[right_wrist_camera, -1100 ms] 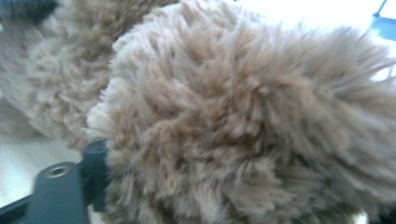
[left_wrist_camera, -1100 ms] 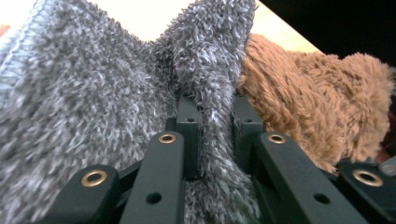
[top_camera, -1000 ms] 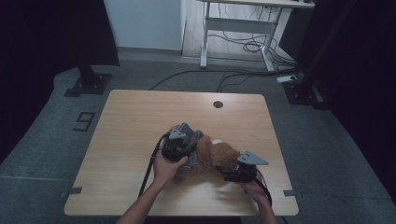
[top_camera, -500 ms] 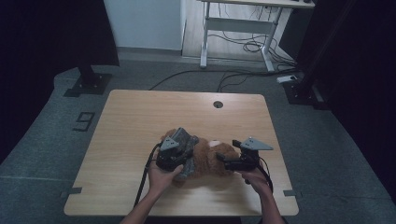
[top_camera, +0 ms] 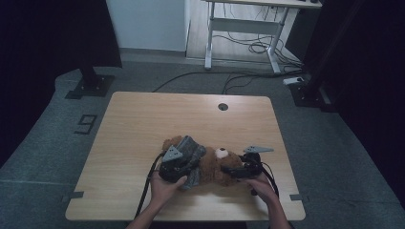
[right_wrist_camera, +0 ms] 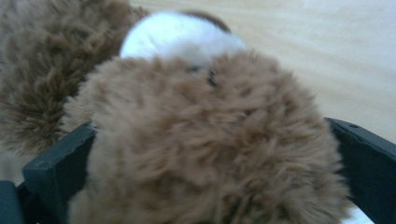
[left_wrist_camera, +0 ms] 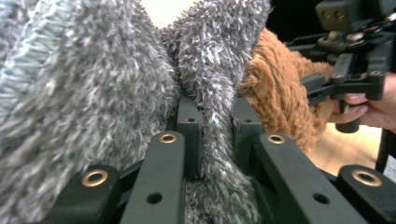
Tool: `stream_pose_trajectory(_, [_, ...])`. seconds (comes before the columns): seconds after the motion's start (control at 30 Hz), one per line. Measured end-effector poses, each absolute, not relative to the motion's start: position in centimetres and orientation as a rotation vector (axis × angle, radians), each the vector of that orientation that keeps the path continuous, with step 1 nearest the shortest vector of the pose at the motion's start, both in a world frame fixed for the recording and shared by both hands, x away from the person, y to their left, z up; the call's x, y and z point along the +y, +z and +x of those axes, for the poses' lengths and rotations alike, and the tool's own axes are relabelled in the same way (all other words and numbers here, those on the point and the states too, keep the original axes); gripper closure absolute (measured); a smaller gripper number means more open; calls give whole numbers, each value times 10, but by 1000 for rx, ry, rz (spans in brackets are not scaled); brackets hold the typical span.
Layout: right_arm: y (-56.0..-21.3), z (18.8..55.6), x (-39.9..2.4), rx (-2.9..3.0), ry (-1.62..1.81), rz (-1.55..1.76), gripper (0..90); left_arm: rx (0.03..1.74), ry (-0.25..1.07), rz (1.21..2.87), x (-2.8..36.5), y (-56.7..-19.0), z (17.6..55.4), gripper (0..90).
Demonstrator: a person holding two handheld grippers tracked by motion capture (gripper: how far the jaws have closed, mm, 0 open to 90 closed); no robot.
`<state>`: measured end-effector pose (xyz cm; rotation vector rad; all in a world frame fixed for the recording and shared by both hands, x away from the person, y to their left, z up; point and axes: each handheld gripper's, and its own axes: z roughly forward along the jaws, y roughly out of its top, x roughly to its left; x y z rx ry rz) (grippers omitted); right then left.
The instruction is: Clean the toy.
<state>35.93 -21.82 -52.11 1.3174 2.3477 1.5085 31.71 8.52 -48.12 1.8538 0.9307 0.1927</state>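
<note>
A brown teddy bear (top_camera: 216, 168) lies on its back on the wooden table (top_camera: 143, 124), white muzzle (top_camera: 221, 152) up. A grey fuzzy garment (top_camera: 193, 149) covers its body. My left gripper (top_camera: 189, 163) is shut on a fold of that grey garment (left_wrist_camera: 93, 93), the fabric pinched between both jaws of the left gripper (left_wrist_camera: 215, 116). The bear's brown fur (left_wrist_camera: 275, 93) shows just behind. My right gripper (top_camera: 225, 170) holds the bear's head (right_wrist_camera: 210, 140) from the right, one jaw pressed into the fur on each side of the right gripper (right_wrist_camera: 210, 168); the muzzle (right_wrist_camera: 182, 39) lies beyond.
The bear lies near the table's front edge, right of centre. A cable hole (top_camera: 223, 106) is at the back of the table. A desk frame with cables (top_camera: 248, 28) stands on the floor behind. A hand (left_wrist_camera: 369, 107) holds the other gripper.
My left gripper has drawn toward the near edge with the grey garment in it. The right gripper rose, then settled slightly left on the bear's head. The white muzzle now faces up.
</note>
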Motion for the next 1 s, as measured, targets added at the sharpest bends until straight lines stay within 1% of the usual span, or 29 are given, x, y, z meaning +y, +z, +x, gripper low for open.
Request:
stream_pose_trajectory(0.07, [-526, 358, -218, 2371, 1531, 1323, 4, 925, 191, 1859, 86, -481, 315, 775])
stream_pose_trajectory(0.23, [-528, 350, -216, 2367, 1531, 1309, 86, 920, 191, 1858, 88, -482, 310, 776])
stream_pose_trajectory(0.33, [-528, 348, -218, 2363, 1527, 1297, 177, 922, 161, 1847, 90, -480, 309, 771])
stream_pose_trajectory(0.4, [-528, 347, -219, 2353, 1533, 1286, 236, 917, 115, 1822, 97, -474, 308, 761])
stream_pose_trajectory(0.47, [-529, 345, -220, 2346, 1532, 1267, 272, 917, 118, 1812, 104, -469, 307, 759])
stream_pose_trajectory(0.6, [-529, 342, -221, 2334, 1533, 1234, 302, 957, 182, 1796, 129, -458, 308, 758])
stream_pose_trajectory(0.7, [-530, 341, -222, 2323, 1543, 1219, 310, 1030, 188, 1773, 150, -461, 312, 758])
stream_pose_trajectory(0.87, [-528, 337, -219, 2317, 1537, 1169, 322, 1106, 147, 1791, 160, -480, 315, 757])
stream_pose_trajectory(1.0, [-527, 333, -215, 2300, 1536, 1120, 342, 1139, 98, 1806, 154, -491, 319, 753])
